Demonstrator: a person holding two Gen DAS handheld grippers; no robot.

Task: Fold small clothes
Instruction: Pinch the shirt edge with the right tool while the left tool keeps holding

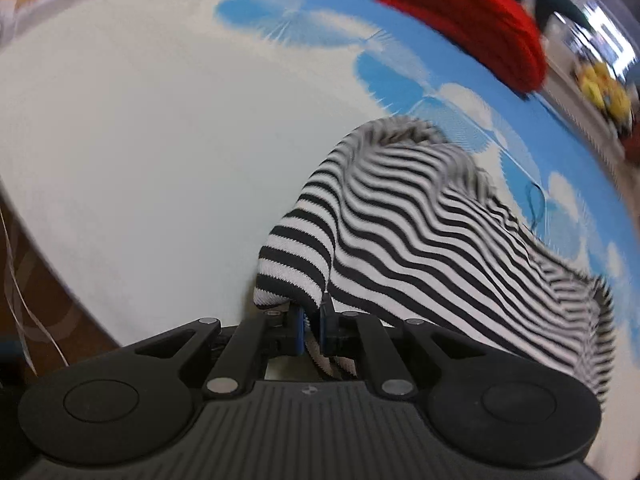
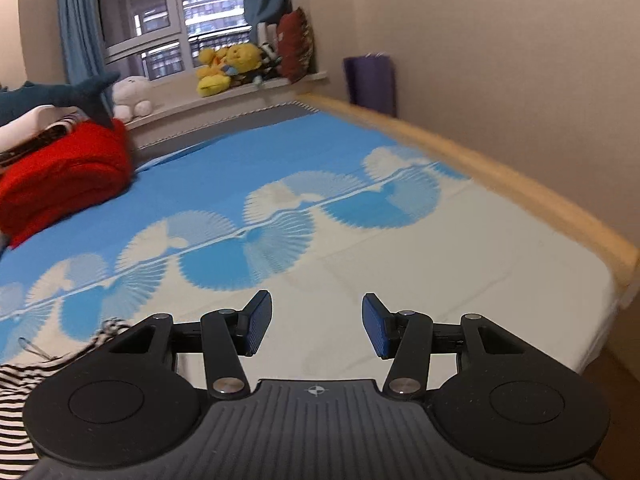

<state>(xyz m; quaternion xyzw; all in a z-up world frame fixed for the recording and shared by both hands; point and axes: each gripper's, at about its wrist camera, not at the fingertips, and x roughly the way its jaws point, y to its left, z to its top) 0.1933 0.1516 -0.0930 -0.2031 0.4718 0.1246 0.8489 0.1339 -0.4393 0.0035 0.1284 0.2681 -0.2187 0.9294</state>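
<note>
Gripping the striped garment [image 1: 400,216] edge, left tool [image 1: 311,330] is clamped; right tool [image 2: 317,326] gapes over bare bedsheet [image 2: 460,264].

Location: a home bedroom. Evidence: a bed [image 2: 400,248] with a blue-and-white sheet, a curtained window [image 2: 160,20], and apparently plush toys [image 2: 228,66] on the sill.

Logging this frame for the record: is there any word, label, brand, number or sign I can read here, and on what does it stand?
No readable text anywhere.
Round crosshair mark, no letters, on the ribbed black body of the left claw and right claw.
Black-and-white striped knit garment: no label shows.
Red knitted garment: none.
</note>
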